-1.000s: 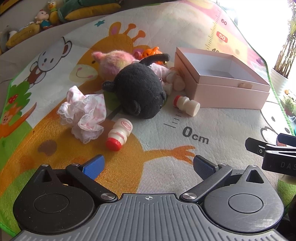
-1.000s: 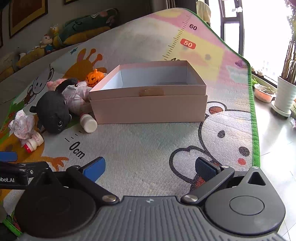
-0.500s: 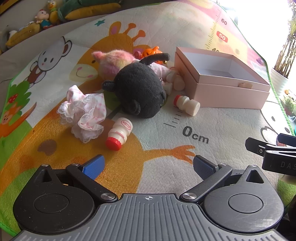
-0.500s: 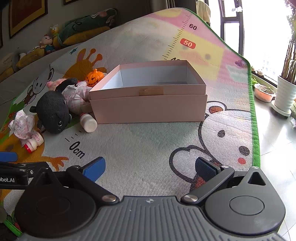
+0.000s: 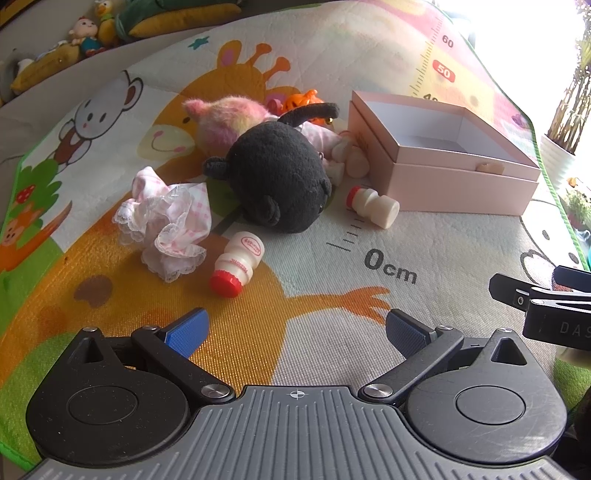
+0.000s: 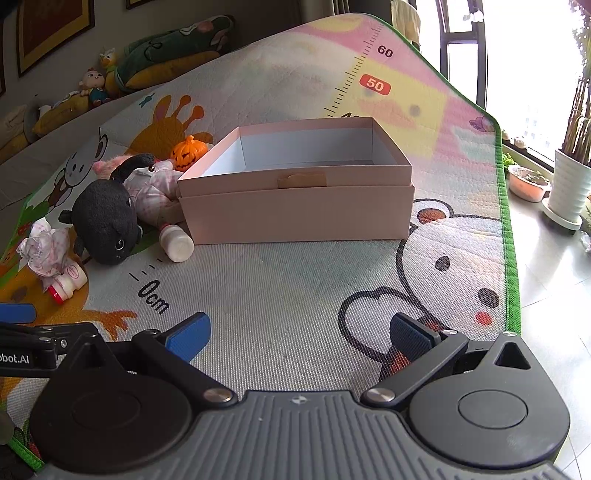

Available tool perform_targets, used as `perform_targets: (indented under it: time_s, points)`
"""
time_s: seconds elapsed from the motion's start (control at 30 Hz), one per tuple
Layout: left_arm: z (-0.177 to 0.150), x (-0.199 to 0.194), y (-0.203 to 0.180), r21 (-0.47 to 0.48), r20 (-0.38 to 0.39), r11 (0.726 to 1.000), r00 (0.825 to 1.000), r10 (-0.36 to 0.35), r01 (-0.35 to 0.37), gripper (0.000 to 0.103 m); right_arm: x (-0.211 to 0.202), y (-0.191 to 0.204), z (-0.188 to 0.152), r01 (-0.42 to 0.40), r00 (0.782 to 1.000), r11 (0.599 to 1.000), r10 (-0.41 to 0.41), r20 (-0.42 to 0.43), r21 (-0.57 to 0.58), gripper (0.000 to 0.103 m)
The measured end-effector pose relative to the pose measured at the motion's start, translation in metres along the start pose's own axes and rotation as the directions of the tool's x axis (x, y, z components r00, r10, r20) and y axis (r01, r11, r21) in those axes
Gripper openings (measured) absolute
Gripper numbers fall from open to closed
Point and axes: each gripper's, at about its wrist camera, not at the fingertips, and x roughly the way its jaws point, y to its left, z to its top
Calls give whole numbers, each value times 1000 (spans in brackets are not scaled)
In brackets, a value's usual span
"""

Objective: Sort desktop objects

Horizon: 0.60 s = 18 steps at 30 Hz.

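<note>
On the play mat a black plush (image 5: 279, 177) (image 6: 105, 221) lies in front of a pink fluffy toy (image 5: 225, 120), a doll in pink check (image 6: 155, 188) and an orange pumpkin (image 6: 188, 155). A frilly pink cloth (image 5: 166, 221) lies to its left. Two small white bottles lie on their sides: one with a red cap (image 5: 238, 264) close ahead of me, another (image 5: 373, 206) (image 6: 176, 242) by the box. The open pink box (image 5: 443, 158) (image 6: 299, 184) is empty. My left gripper (image 5: 295, 328) is open above the mat, short of the red-capped bottle. My right gripper (image 6: 299, 332) is open too, facing the box.
The mat (image 6: 295, 288) ends in a green border on the right, with tiled floor and potted plants (image 6: 569, 184) beyond. Stuffed toys (image 5: 92, 33) line the far wall. Each gripper's side shows at the edge of the other's view.
</note>
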Motion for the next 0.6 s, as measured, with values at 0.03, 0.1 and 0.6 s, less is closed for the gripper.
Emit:
perform_targets:
  time_s: [0.03,0.1,0.6]
  points:
    - [0,0,0,-2,-6,1000,1000,-2,2,103,0,0,0,0,1000,1000,0,0,0,103]
    - [0,0,1,-5,-15,1000,1000,-6,6,103,0,-1,0,-1,1000,1000,1,-1,0,103]
    - [0,-2,1,-6,-19,1000,1000,-7,7,103,1,-1,-1,-3,1000,1000,3,-5,3,103]
